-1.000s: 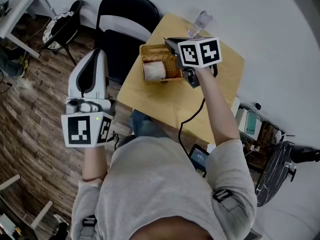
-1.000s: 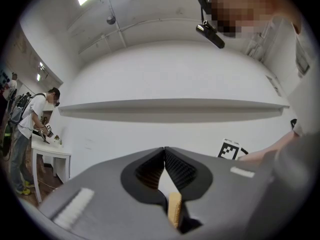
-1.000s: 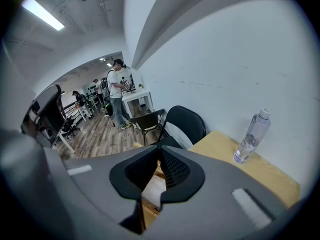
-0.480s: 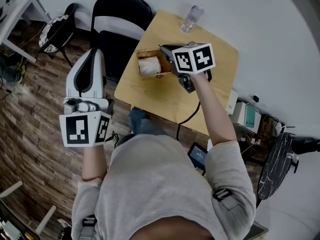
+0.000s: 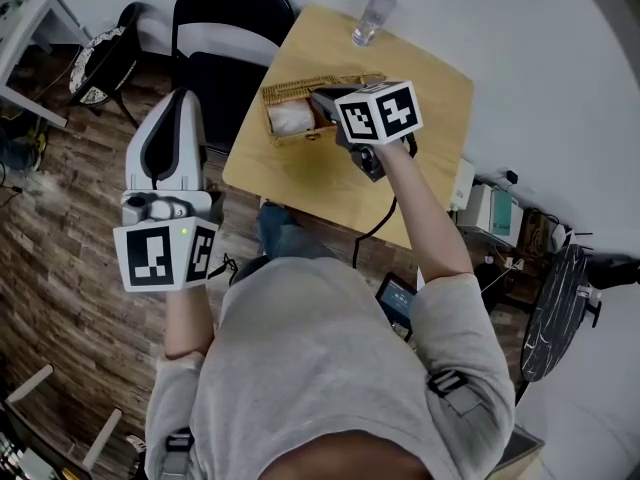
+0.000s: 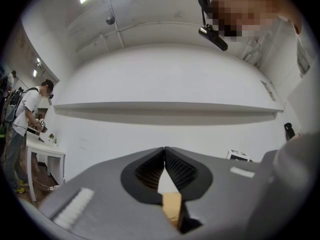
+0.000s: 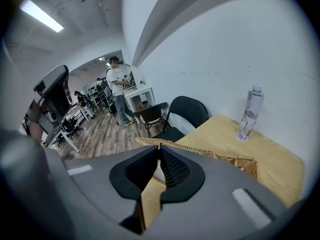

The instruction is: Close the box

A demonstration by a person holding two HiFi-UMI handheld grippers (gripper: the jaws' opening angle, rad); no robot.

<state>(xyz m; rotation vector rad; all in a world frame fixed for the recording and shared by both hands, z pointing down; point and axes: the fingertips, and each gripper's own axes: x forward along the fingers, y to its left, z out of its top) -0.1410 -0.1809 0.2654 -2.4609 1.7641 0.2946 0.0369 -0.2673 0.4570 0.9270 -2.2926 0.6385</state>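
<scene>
A wicker box [image 5: 290, 118] with something white inside [image 5: 288, 120] stands on the wooden table [image 5: 420, 158]. Its lid [image 5: 335, 81] is raised, seen edge-on above the box. My right gripper [image 5: 322, 99] is shut, its tips right at the lid's rim. In the right gripper view the lid [image 7: 210, 154] runs just behind the closed right gripper [image 7: 159, 147]; I cannot tell whether they pinch it. My left gripper [image 5: 180, 96] is held off the table's left side, over the floor, shut and holding nothing. The left gripper [image 6: 164, 149] faces a white wall.
A clear water bottle [image 5: 368, 16] [image 7: 249, 113] stands at the table's far edge. A black chair [image 5: 215, 28] [image 7: 182, 115] is beside the table's left. A black cable [image 5: 375, 233] hangs off the near edge. Devices lie on the floor [image 5: 490, 218] at right.
The right gripper has moved left to the box, and the lid now stands up over it. The left gripper has hardly moved.
</scene>
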